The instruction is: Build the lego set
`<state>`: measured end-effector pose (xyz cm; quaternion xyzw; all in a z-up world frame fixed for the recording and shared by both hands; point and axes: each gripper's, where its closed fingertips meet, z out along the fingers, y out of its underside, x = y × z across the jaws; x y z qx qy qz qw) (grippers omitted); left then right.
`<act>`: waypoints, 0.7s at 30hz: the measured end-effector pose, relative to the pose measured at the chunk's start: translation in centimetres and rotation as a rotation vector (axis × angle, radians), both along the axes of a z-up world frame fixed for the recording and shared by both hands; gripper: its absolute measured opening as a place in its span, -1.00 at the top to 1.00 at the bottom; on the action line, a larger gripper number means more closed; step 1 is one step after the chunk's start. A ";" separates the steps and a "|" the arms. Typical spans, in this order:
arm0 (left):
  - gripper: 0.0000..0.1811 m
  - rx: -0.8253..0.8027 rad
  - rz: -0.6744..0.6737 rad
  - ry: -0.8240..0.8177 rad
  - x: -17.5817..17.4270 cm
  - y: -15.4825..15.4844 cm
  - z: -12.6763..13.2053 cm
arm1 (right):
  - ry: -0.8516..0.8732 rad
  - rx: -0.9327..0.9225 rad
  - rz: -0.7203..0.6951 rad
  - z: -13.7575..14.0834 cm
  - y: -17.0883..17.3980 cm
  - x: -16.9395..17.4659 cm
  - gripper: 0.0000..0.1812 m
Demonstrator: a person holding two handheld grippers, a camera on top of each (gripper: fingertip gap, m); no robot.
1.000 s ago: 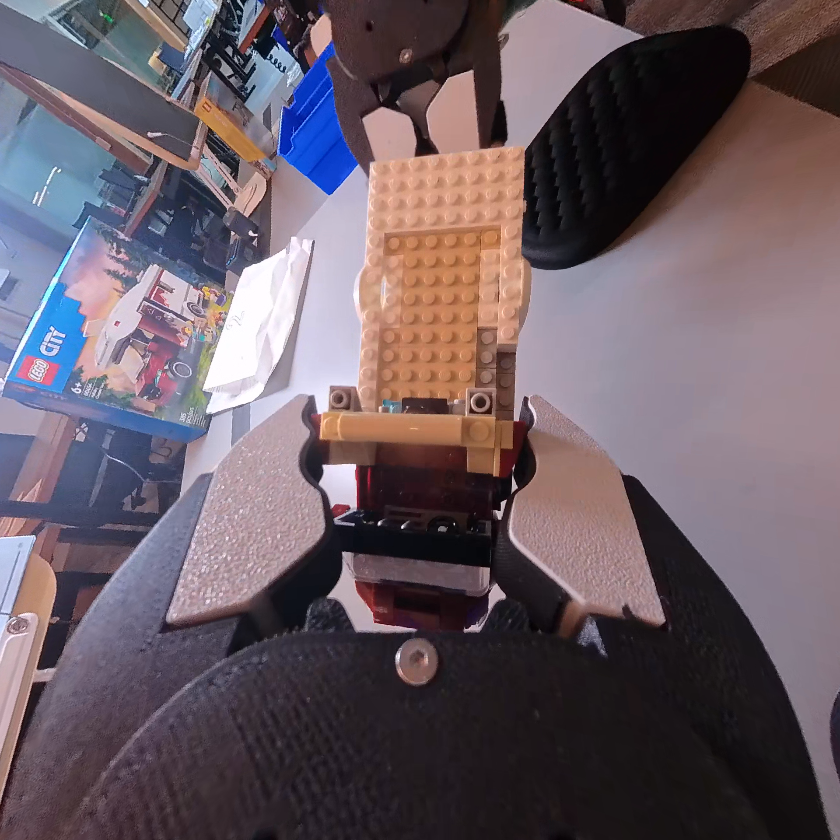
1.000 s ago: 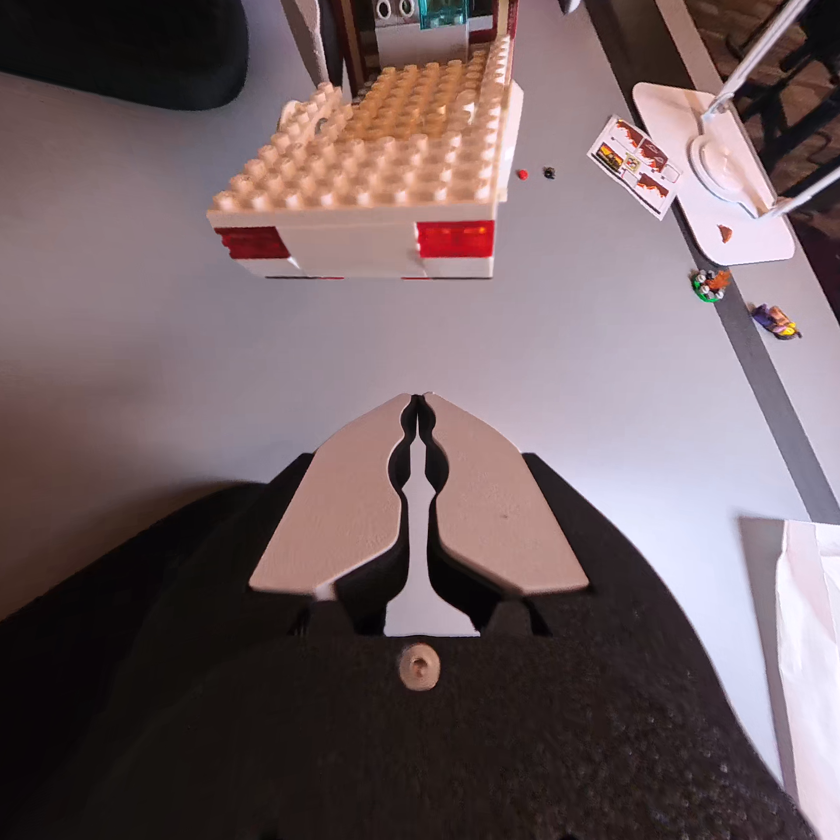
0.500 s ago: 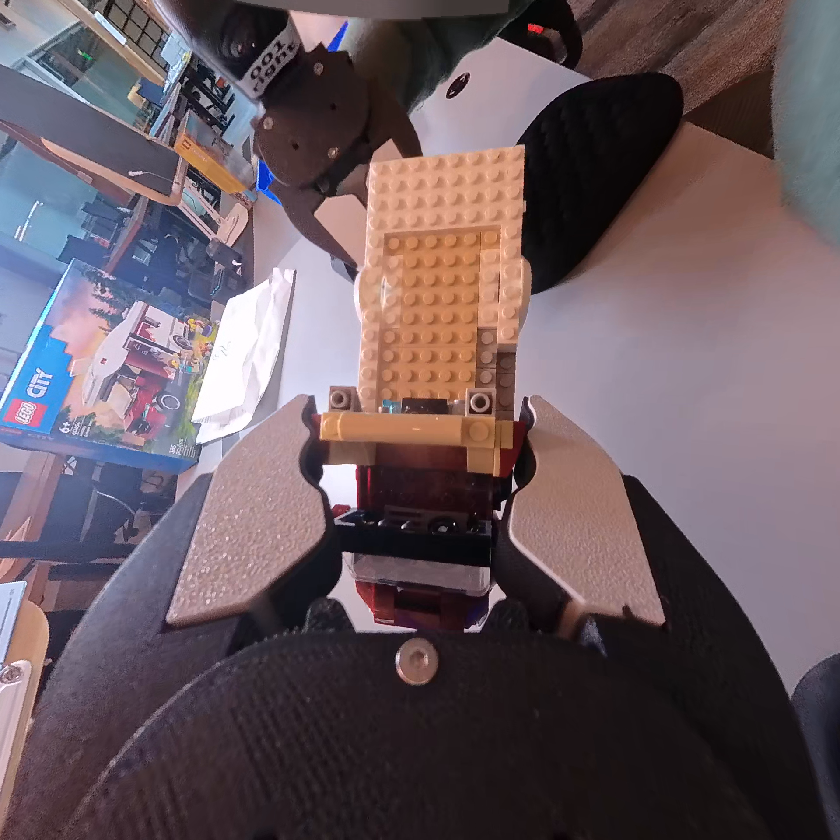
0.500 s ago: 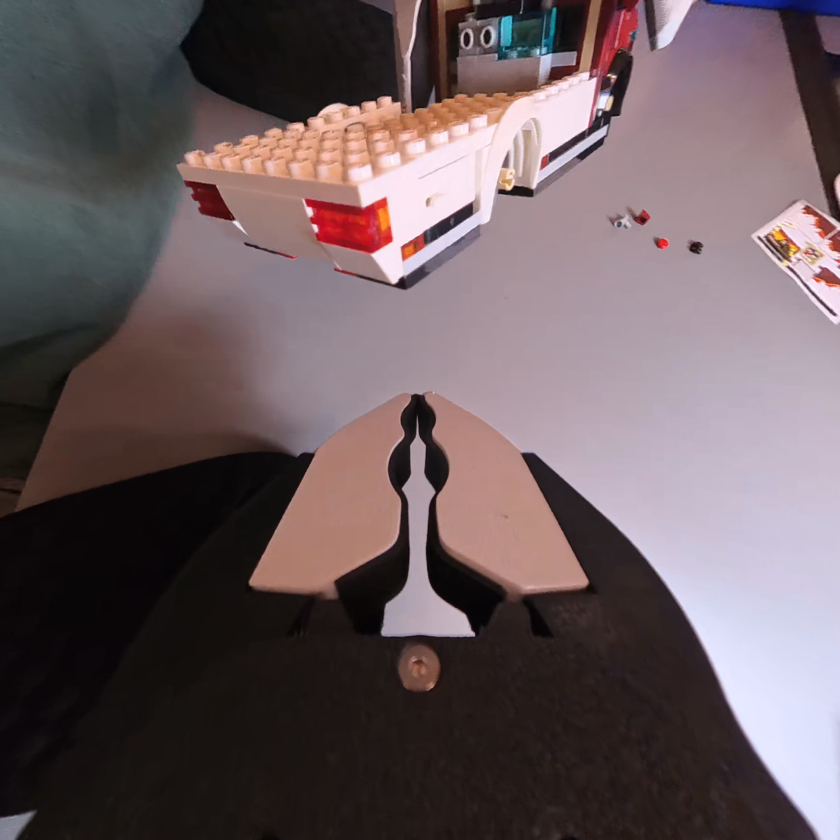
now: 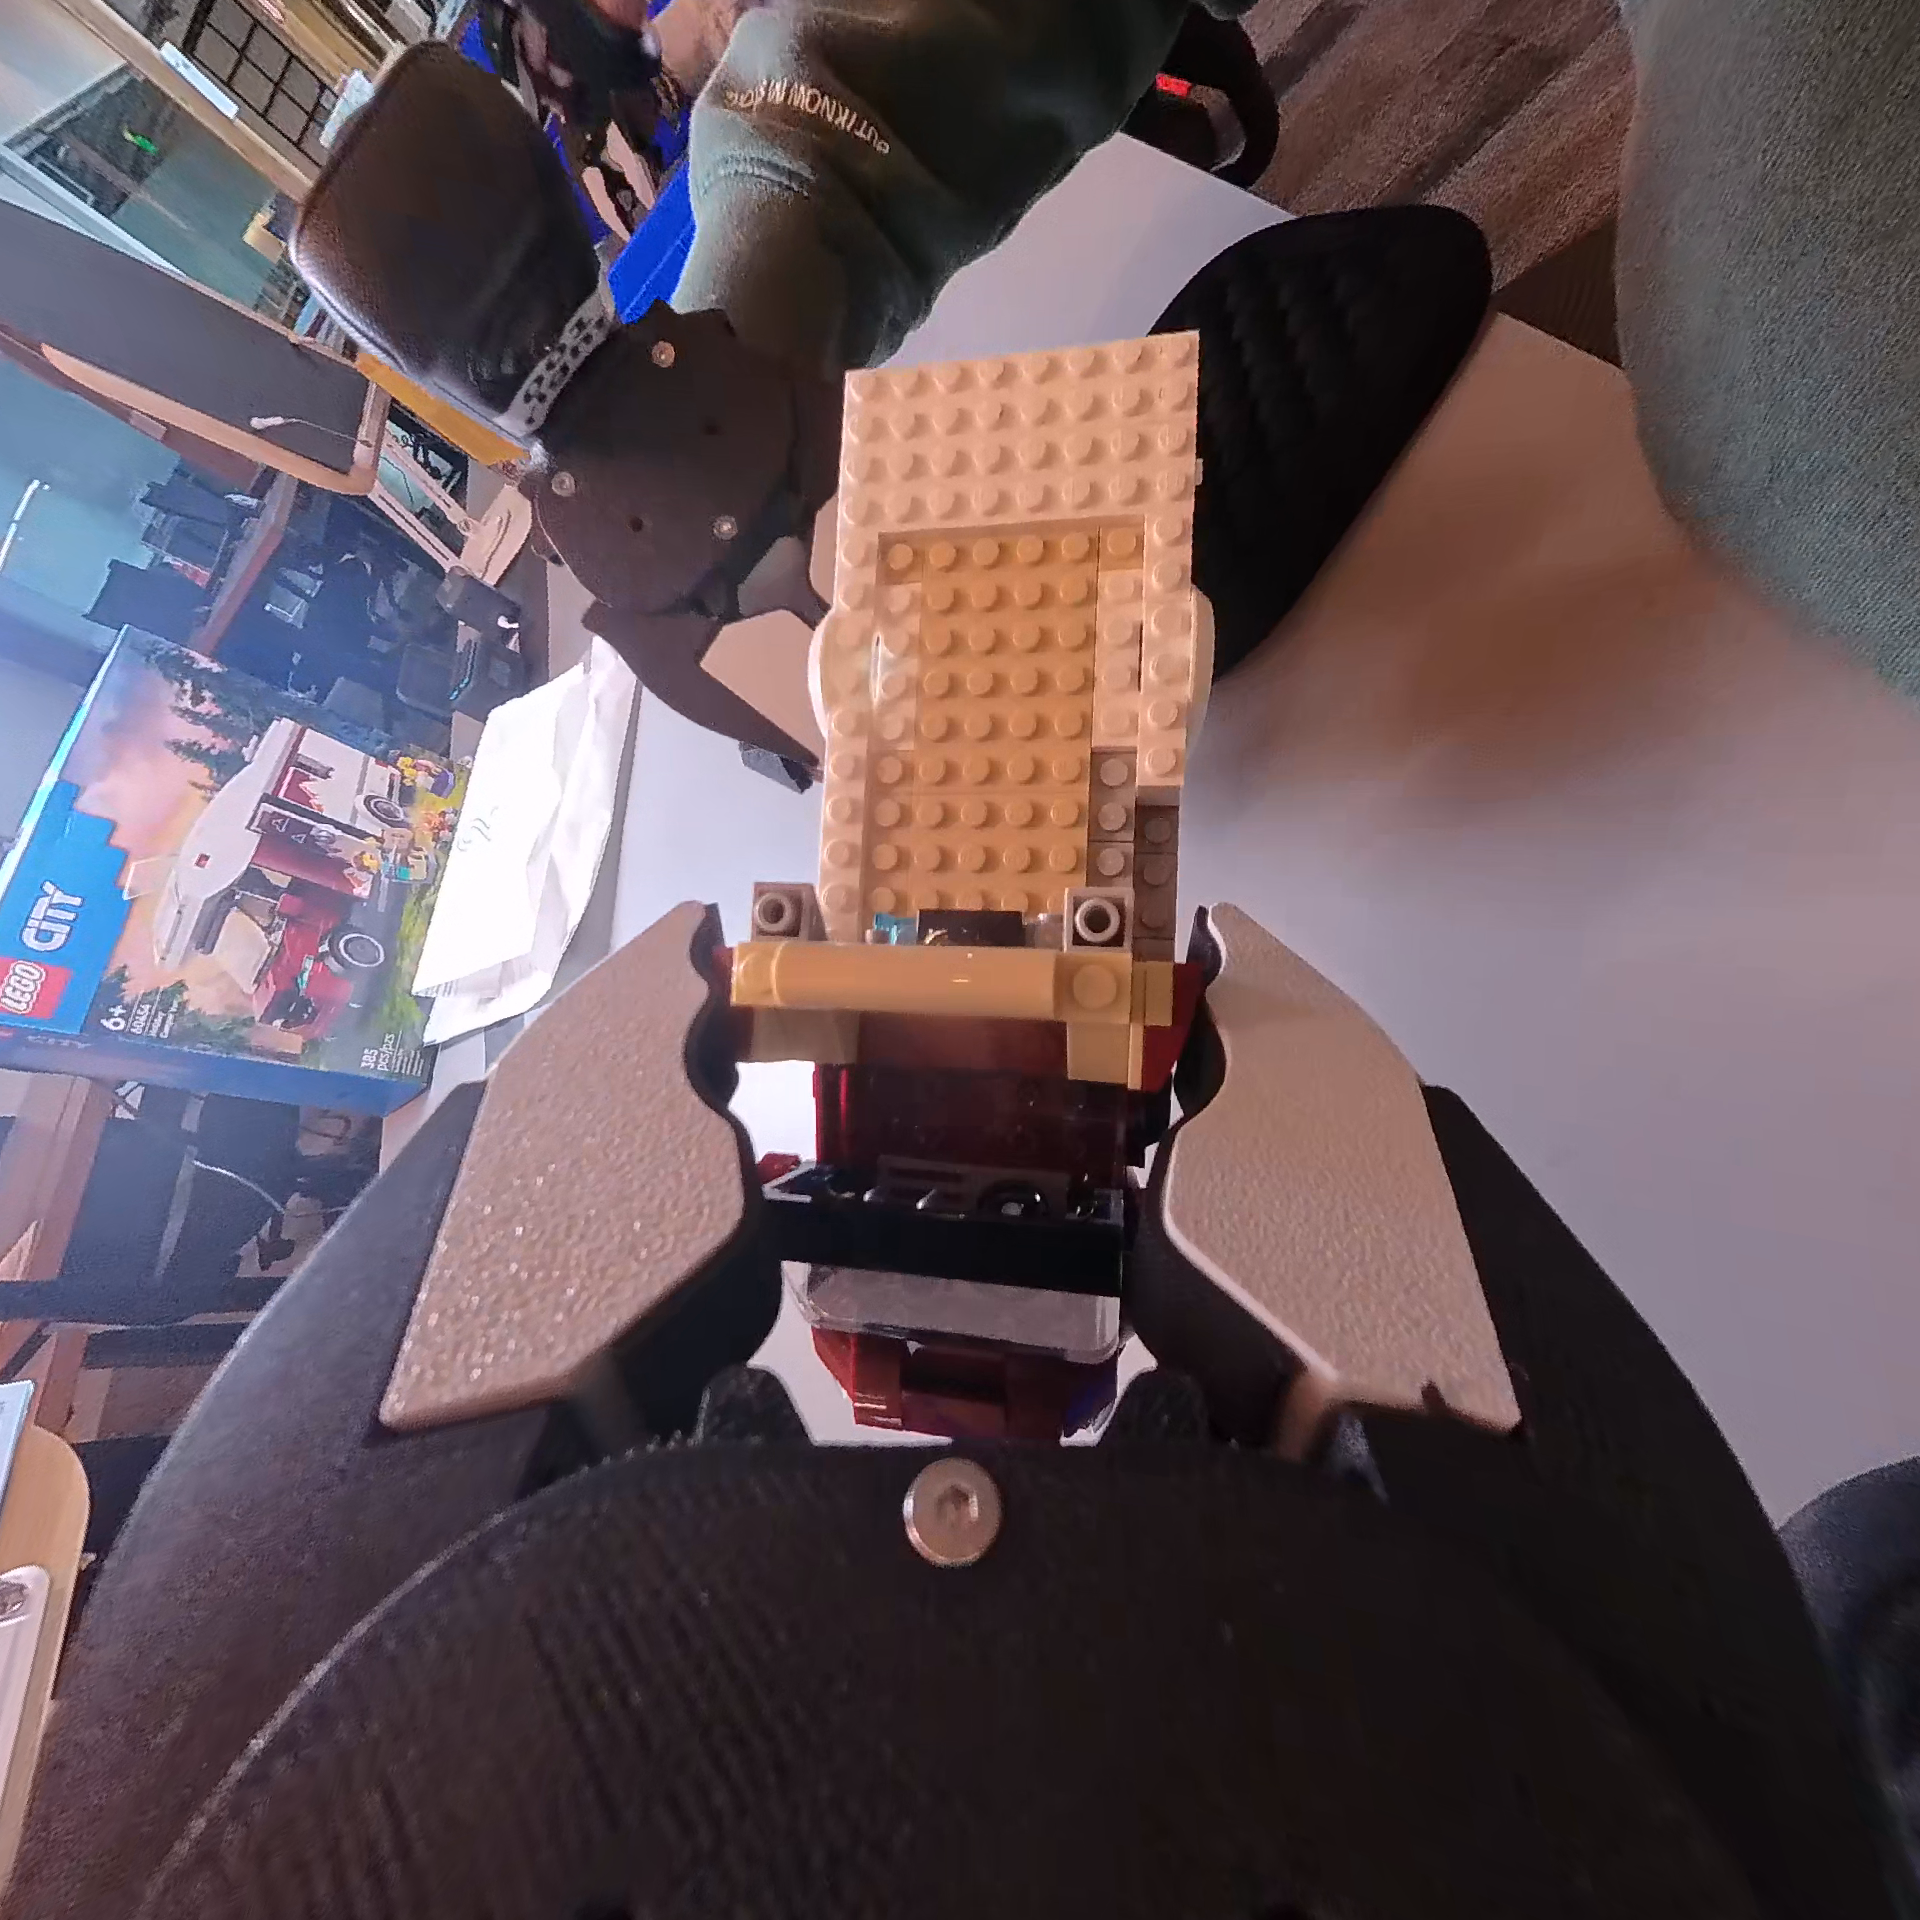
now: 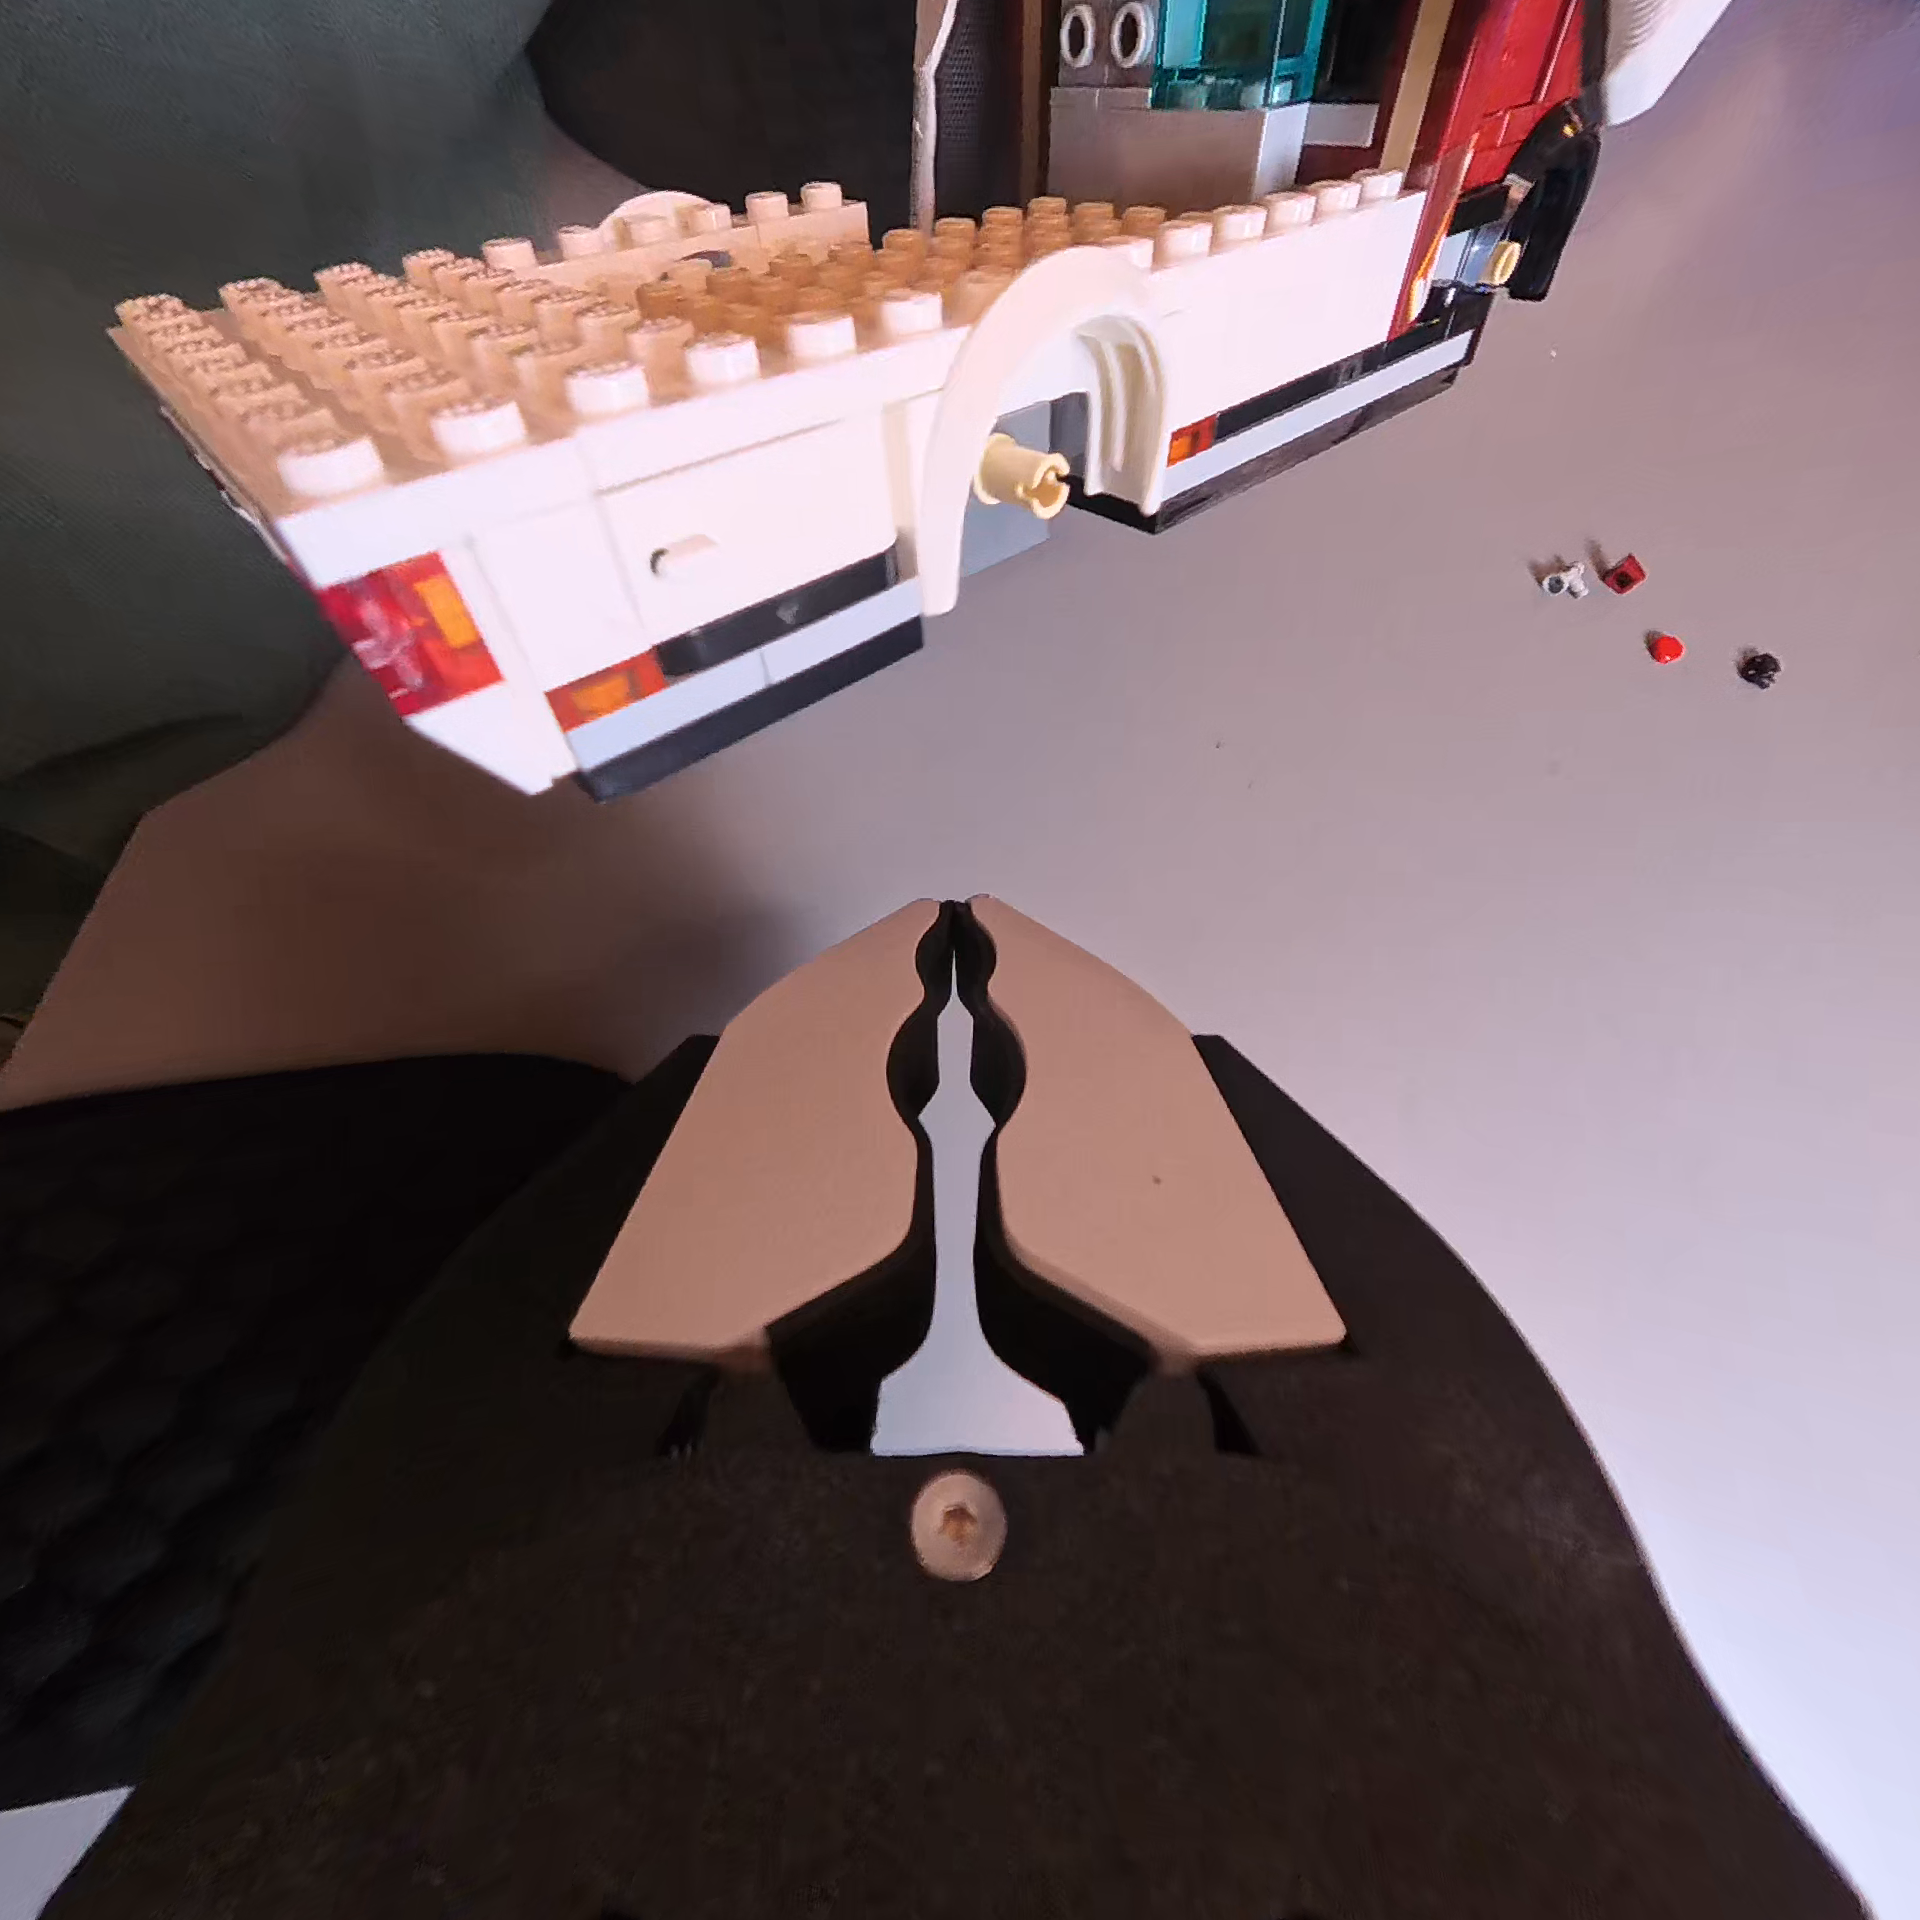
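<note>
My left gripper [image 5: 951, 977] is shut on the dark red front of a lego vehicle [image 5: 997, 686], held above the white table. Its long tan and white studded deck points away from me. In the right wrist view the same lego vehicle [image 6: 727, 468] hangs ahead, showing its white side, wheel arch, tan axle pin [image 6: 1023, 486] and red tail lights. My right gripper [image 6: 961, 909] is shut and empty, below the vehicle's side. It also shows in the left wrist view [image 5: 769, 738], just left of the deck, with a green sleeve [image 5: 852, 156] behind it.
Several tiny loose pieces [image 6: 1662, 623] lie on the white table [image 6: 1455, 935] to the right. The lego set box [image 5: 208, 883] and a white paper bag [image 5: 530, 831] sit at the left. A black chair back [image 5: 1340, 416] stands beyond the table edge. Tip to tip, the grippers are about 10 cm apart.
My right gripper has swung from behind the vehicle's rear round to its side and come closer. The vehicle stays gripped in my left gripper.
</note>
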<state>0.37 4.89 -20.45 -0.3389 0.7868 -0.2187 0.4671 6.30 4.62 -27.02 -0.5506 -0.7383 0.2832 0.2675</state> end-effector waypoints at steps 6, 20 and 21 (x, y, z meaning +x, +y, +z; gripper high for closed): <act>0.07 -0.008 0.004 0.015 -0.1 0.1 -0.5 | 0.000 0.021 -0.024 -0.2 0.7 -0.2 1.00; 0.08 -0.395 0.476 0.242 -0.4 9.4 -8.7 | 0.021 0.181 -0.772 -0.9 10.9 6.1 1.00; 0.08 -0.418 0.500 0.248 -0.4 10.0 -9.2 | 0.034 0.179 -0.822 -1.0 11.3 6.4 1.00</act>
